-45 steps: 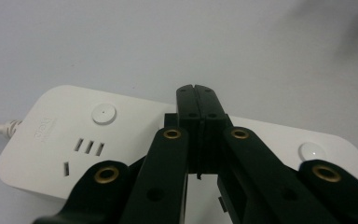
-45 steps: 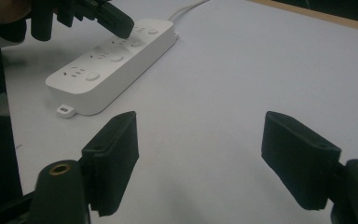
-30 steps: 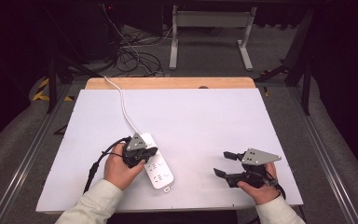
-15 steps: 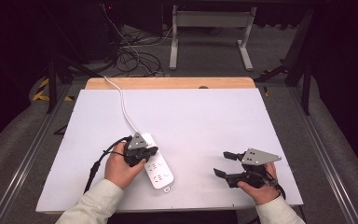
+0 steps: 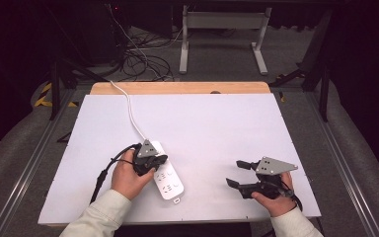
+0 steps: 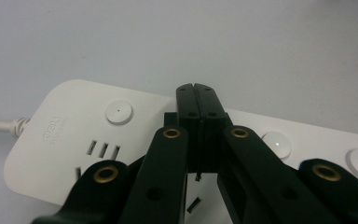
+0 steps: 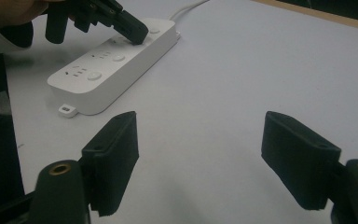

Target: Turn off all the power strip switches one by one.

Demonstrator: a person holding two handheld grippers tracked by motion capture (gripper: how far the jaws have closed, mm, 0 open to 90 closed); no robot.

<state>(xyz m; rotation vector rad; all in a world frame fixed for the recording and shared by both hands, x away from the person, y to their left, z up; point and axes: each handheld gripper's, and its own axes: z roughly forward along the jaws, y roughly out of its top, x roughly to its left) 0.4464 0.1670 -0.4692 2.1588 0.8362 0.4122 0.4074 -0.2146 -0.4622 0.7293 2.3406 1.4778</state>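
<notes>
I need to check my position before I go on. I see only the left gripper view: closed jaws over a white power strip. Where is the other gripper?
Observer: The right gripper is at the table's near right side, apart from the power strip.
Operator: Is it open?
Observer: Yes, the right gripper view shows its jaws wide apart with bare table between them.
Operator: Where does the strip's cable go?
Observer: The white cable runs from the strip's far end over the table's far edge.
</notes>
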